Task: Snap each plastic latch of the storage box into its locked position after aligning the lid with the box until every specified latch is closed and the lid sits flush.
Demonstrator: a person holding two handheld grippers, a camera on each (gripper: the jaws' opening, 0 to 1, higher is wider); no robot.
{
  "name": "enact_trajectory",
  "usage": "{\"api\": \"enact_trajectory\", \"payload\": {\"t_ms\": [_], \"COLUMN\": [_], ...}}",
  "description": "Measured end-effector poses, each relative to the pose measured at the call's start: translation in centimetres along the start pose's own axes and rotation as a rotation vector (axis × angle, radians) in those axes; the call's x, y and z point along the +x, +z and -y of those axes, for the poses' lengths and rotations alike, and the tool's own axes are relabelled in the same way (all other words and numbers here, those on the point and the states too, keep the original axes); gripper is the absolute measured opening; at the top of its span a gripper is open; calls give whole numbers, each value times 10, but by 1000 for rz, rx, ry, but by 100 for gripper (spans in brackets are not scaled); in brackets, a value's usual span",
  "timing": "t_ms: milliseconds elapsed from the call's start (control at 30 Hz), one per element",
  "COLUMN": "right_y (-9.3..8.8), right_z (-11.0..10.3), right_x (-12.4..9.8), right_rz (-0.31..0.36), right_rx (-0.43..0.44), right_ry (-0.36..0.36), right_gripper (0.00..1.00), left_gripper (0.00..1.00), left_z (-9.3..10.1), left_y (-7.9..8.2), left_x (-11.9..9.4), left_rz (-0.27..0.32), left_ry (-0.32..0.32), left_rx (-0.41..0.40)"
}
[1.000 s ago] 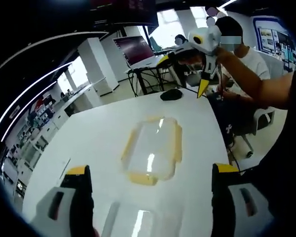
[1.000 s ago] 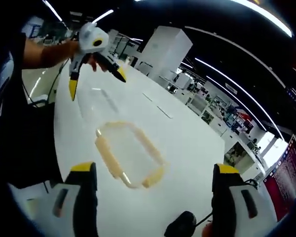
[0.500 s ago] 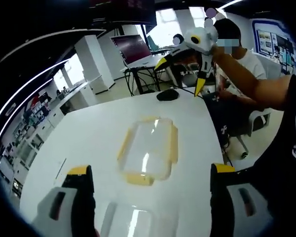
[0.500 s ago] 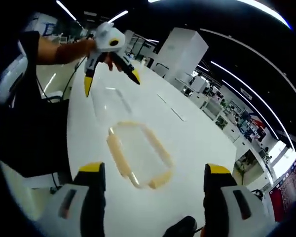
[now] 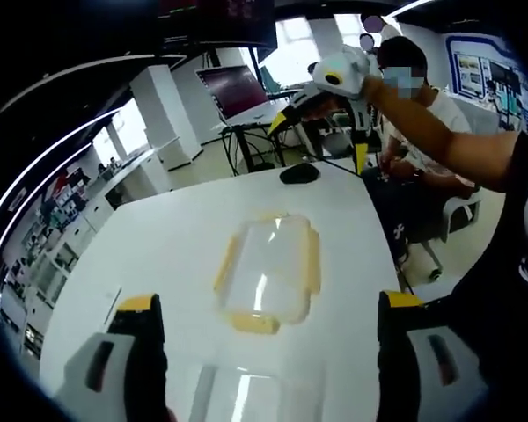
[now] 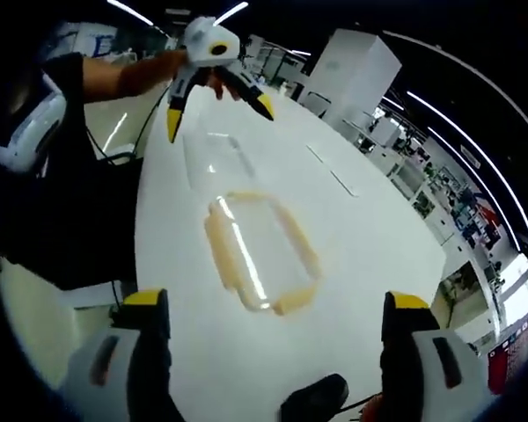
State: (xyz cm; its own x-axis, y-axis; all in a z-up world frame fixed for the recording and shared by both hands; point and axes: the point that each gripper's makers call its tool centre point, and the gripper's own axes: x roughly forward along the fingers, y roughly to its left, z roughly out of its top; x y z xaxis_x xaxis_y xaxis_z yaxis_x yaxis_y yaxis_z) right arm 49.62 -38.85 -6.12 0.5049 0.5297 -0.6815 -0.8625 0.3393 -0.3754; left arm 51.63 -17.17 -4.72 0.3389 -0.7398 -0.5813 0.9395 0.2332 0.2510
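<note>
A clear lid (image 5: 268, 268) with yellow latches on its edges lies flat on the white table (image 5: 158, 246). A clear box (image 5: 242, 396) sits just nearer, between my left gripper's jaws. My left gripper (image 5: 271, 303) is open, held above the table with nothing in it. In the right gripper view the lid (image 6: 260, 251) lies mid-table and the box (image 6: 216, 158) beyond it, under the left gripper (image 6: 218, 121). My right gripper (image 6: 277, 301) is open and empty; the left gripper view shows it (image 5: 319, 142) raised beyond the table's far edge.
A black mouse (image 5: 299, 173) rests at the table's far edge, and appears low down (image 6: 312, 396) in the right gripper view. A seated person (image 5: 427, 105) and a chair are behind that edge. Desks and a screen (image 5: 233, 88) stand further back.
Both cameras have shifted a little with the hands. The right gripper has risen slightly. Lid and box lie where they were; both grippers stay open.
</note>
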Motion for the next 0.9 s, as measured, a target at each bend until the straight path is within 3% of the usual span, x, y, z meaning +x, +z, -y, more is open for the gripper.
{"api": "enact_trajectory", "payload": {"t_ms": [533, 800, 900], "right_y": [2, 3, 4], "right_z": [6, 9, 10], "right_x": [-8, -5, -2], "right_rz": [-48, -71, -96], "right_rx": [-23, -53, -93], "right_ry": [1, 17, 41], "right_gripper": [100, 100, 100], "left_gripper": [100, 100, 100], "left_z": [-8, -10, -16], "left_y": [7, 7, 10], "left_x": [-2, 0, 2], "left_rz": [6, -21, -41], "left_ry": [5, -5, 20], "left_rx": [5, 29, 56]}}
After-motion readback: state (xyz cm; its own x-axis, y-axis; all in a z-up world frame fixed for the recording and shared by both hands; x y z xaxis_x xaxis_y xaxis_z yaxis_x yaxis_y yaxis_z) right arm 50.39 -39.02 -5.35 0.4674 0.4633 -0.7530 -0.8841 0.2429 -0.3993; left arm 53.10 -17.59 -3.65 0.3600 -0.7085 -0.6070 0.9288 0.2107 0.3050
